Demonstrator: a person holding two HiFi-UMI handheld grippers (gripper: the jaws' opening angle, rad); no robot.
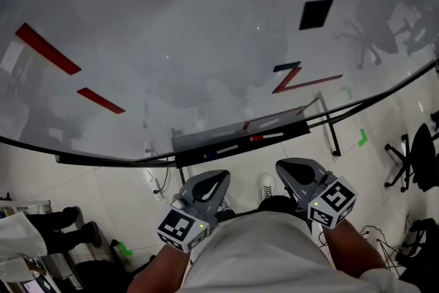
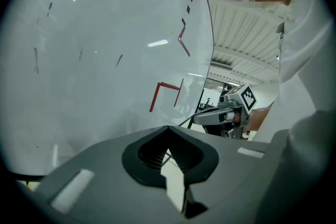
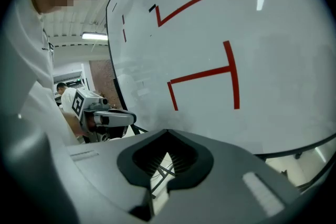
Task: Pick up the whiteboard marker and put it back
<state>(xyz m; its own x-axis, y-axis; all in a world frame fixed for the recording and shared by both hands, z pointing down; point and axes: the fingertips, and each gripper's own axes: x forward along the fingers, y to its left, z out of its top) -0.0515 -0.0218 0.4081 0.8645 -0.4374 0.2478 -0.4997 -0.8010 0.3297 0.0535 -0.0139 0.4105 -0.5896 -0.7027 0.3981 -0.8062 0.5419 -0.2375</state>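
A large whiteboard [image 1: 206, 44] with red lines on it stands in front of me. On the ledge [image 1: 240, 138] under the board lie two markers, one with a dark cap [image 1: 223, 149] and one with a red cap [image 1: 264, 137]. My left gripper [image 1: 221, 177] and right gripper [image 1: 282, 167] are held close to my body, below the ledge and apart from the markers. Both are shut with nothing between the jaws. The left gripper view shows its own closed jaws [image 2: 168, 128] and the right gripper [image 2: 223, 113] beside it. The right gripper view shows its jaws [image 3: 168, 131] and the left gripper [image 3: 102, 115].
A black square [image 1: 315, 14] sticks to the board at the upper right. The board's stand leg [image 1: 333, 134] reaches the tiled floor. An office chair [image 1: 411, 158] stands at the right, cables lie on the floor, and another person [image 1: 41, 226] is at the lower left.
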